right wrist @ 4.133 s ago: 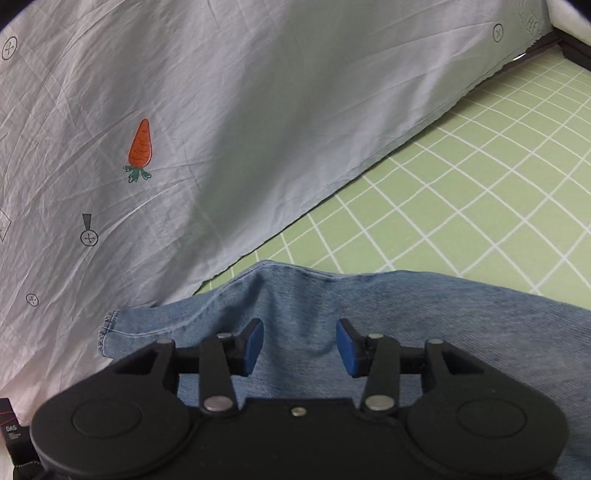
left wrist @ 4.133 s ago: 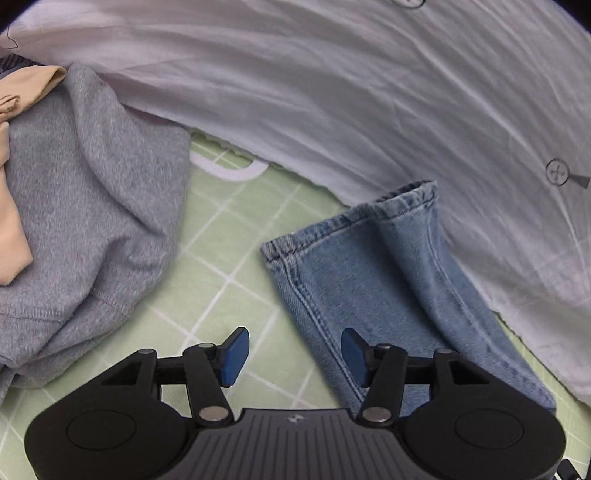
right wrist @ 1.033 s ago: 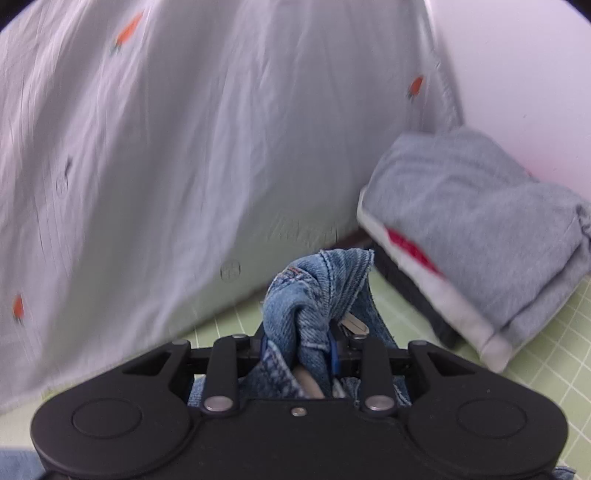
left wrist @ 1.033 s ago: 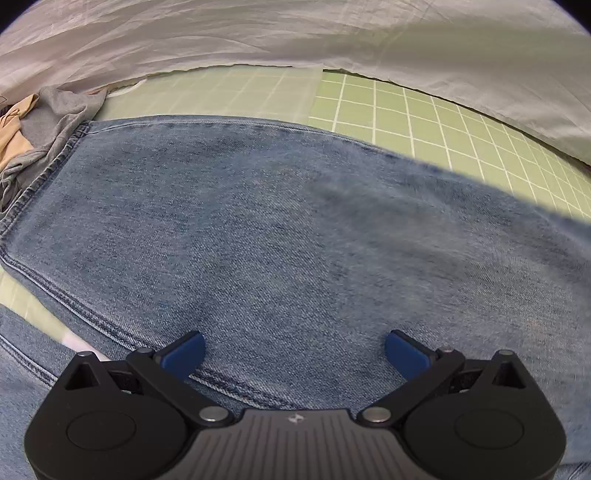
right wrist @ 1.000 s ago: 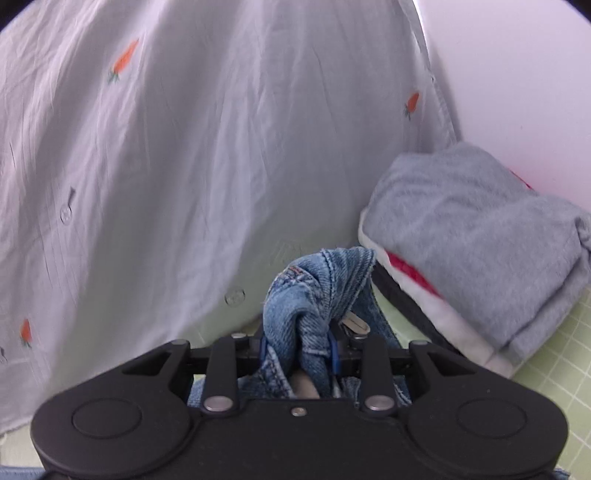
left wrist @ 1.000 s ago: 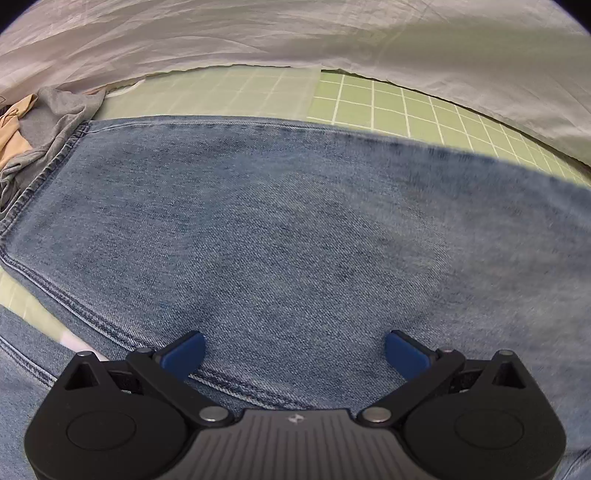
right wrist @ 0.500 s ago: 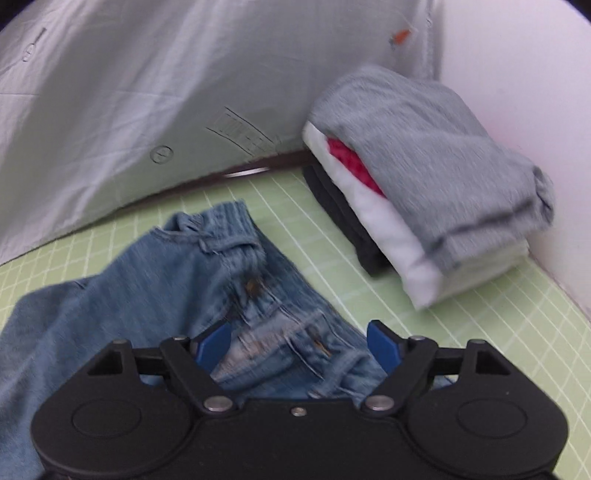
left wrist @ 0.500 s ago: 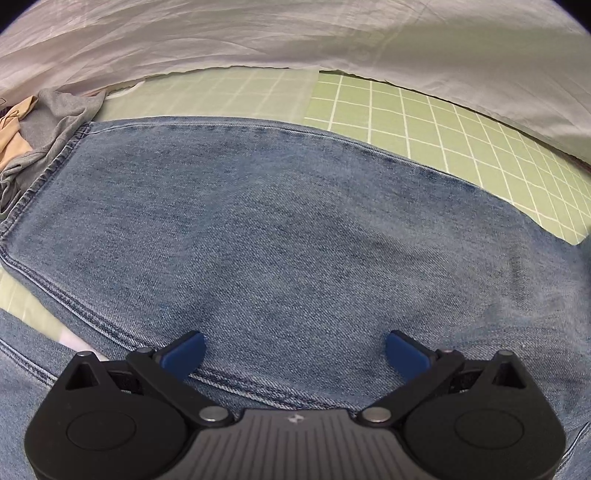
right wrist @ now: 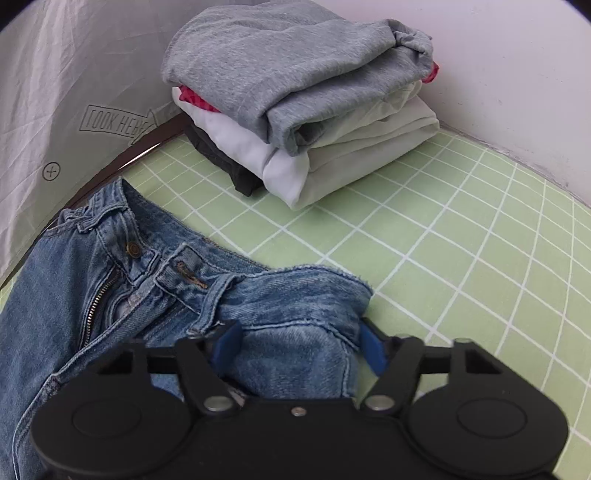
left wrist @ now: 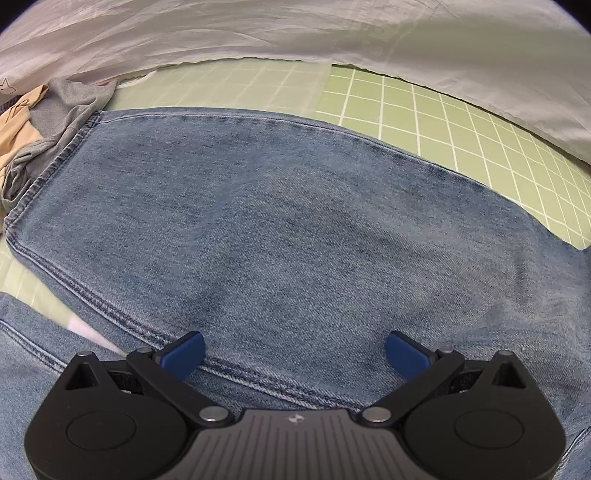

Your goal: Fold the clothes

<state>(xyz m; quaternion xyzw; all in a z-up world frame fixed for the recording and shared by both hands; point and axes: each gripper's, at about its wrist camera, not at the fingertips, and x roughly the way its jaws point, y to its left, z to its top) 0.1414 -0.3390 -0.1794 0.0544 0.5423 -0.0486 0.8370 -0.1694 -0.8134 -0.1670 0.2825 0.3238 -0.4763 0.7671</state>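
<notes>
Blue jeans (left wrist: 280,229) lie spread flat on the green checked mat (left wrist: 424,118), filling the left wrist view; a hem edge runs down the left side. My left gripper (left wrist: 293,356) is wide open and empty just above the denim. In the right wrist view the jeans' waistband (right wrist: 173,269) with button and open zipper lies bunched on the mat (right wrist: 461,258). My right gripper (right wrist: 299,349) is open, its blue pads either side of a denim fold without gripping it.
A stack of folded clothes (right wrist: 303,96), grey on top, stands at the back by the pink wall. A white printed sheet (left wrist: 295,33) hangs along the far edge. A grey and beige garment heap (left wrist: 33,122) lies at the far left.
My right gripper opened and let go of the jeans' waistband, which dropped onto the mat, and it tilted down toward it. The denim in the left wrist view settled flatter.
</notes>
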